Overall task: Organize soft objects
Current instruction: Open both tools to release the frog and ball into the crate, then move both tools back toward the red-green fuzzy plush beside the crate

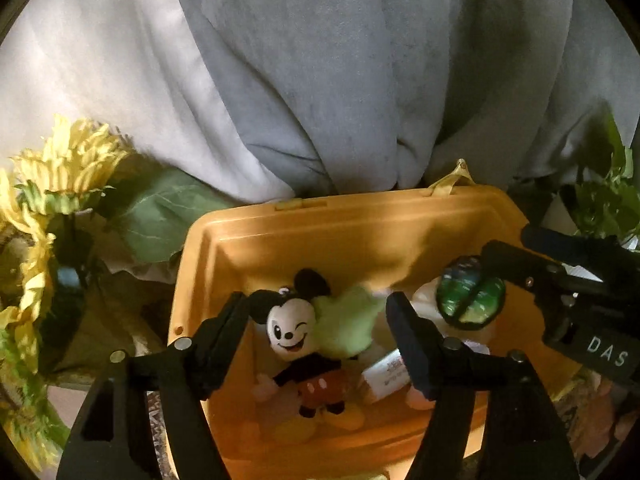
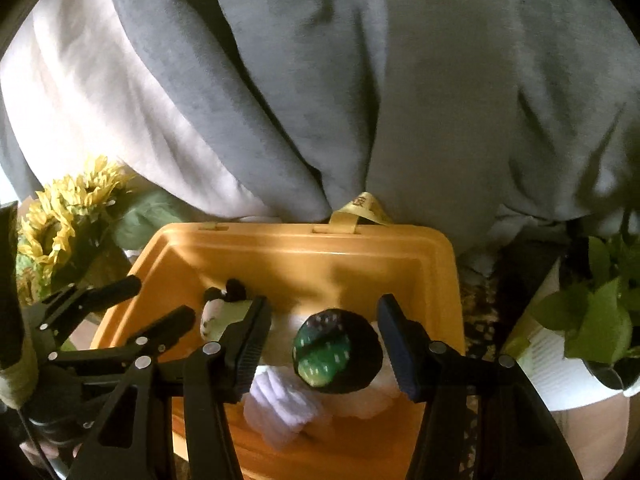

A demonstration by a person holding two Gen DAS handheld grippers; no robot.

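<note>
An orange plastic bin [image 1: 340,236] [image 2: 304,256] holds soft toys. In the left wrist view a Mickey Mouse plush [image 1: 296,340] lies face up with a light green plush [image 1: 344,324] beside its head. A round green and black plush [image 1: 470,298] [image 2: 334,346] rests on a white plush [image 2: 368,400] at the bin's right. My left gripper [image 1: 320,324] is open above Mickey and the green plush. My right gripper [image 2: 324,328] is open around the round green plush, apart from it. A lavender soft item [image 2: 280,404] lies below.
Yellow artificial sunflowers [image 1: 60,176] [image 2: 68,208] stand left of the bin. A leafy green plant [image 2: 600,312] sits at the right. The person's grey sweatshirt [image 1: 320,80] fills the background behind the bin. A white tag [image 1: 390,372] lies among the toys.
</note>
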